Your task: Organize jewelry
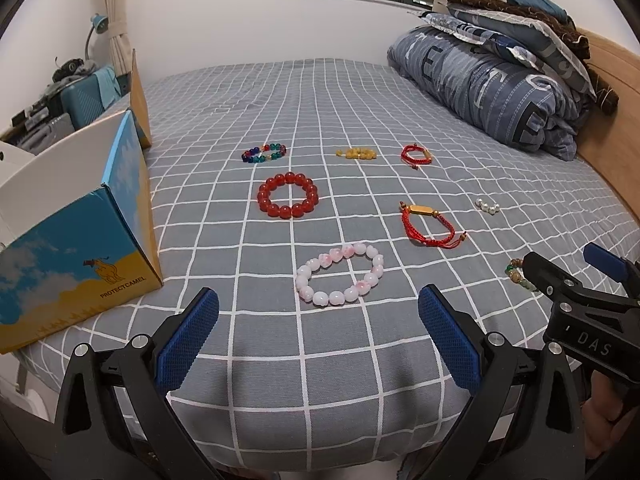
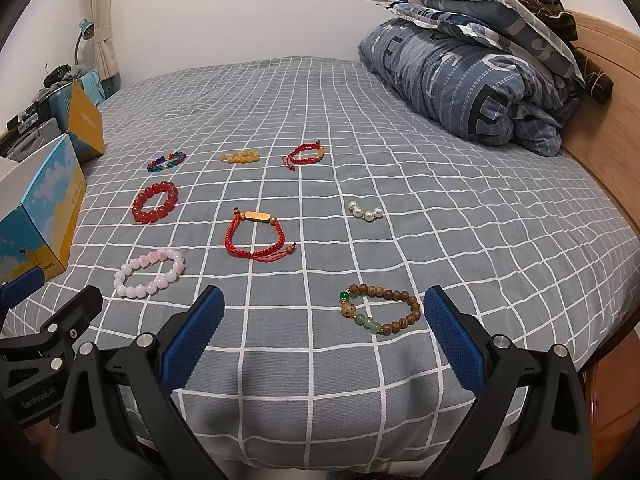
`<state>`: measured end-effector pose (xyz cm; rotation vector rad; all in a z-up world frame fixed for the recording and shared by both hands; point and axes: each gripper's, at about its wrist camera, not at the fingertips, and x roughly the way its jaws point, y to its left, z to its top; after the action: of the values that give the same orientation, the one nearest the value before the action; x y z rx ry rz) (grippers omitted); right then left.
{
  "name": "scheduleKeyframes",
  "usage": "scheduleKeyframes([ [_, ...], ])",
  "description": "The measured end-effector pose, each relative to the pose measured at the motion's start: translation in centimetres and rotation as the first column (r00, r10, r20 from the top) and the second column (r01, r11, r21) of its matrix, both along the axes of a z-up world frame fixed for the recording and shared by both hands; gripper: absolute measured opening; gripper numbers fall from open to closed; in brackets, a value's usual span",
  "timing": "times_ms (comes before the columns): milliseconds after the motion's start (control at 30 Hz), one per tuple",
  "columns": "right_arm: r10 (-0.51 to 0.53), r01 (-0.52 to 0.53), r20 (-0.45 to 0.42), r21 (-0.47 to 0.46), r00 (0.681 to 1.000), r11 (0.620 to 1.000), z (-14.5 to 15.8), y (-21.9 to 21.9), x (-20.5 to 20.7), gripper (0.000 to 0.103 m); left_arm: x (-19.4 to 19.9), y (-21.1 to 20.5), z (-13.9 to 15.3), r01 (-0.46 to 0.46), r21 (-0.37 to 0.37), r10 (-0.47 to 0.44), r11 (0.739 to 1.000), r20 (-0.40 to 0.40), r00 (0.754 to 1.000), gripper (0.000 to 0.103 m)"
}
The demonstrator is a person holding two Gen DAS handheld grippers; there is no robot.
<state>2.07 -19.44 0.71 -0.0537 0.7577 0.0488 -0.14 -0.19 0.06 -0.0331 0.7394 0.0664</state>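
Above the near edge of the bed (image 2: pixel 360 120) both grippers hang with their blue-padded fingers spread wide and nothing between them. Neither touches any jewelry. The left gripper (image 1: pixel 318 332) points at a pink-and-white bead bracelet (image 1: pixel 339 274) lying just ahead of its fingertips. The right gripper (image 2: pixel 322 330) has a wooden bead bracelet with green beads (image 2: pixel 380 310) just beyond its right finger (image 2: pixel 456 344), apart from it.

Eight pieces lie on the grey checked sheet, all separate, in three rough rows. Nearest are the pink-and-white bracelet and the wooden one, each a closed loop lying flat. In the middle row sit a bracelet of large red beads (image 1: pixel 288 196), a red cord bracelet with a gold bar (image 2: pixel 260 236), and a short curved string of white pearls (image 2: pixel 366 211), five as far as can be counted. Farthest are a multicoloured bead bracelet (image 1: pixel 264 153), a small cluster of yellow beads (image 2: pixel 240 157), and a second, smaller red cord bracelet (image 2: pixel 306 155). So: five bead bracelets or clusters, two red cord bracelets, one pearl string.

At the left edge of the bed stands one open cardboard box (image 1: pixel 76 248) printed with blue sky, yellow sand and a camel. One folded blue quilt (image 2: pixel 460 84) with pillows stacked on it sits at the far right by the wooden headboard (image 2: pixel 604 128).
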Motion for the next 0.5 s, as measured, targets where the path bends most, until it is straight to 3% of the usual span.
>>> scheduleKeyframes([
  [500,-0.003,0.003,0.003,0.001,1.000,1.000,0.22,0.30,-0.07,0.096,0.06,0.22,-0.08,-0.004,-0.007,0.004,1.000,-0.005,1.000,0.097],
])
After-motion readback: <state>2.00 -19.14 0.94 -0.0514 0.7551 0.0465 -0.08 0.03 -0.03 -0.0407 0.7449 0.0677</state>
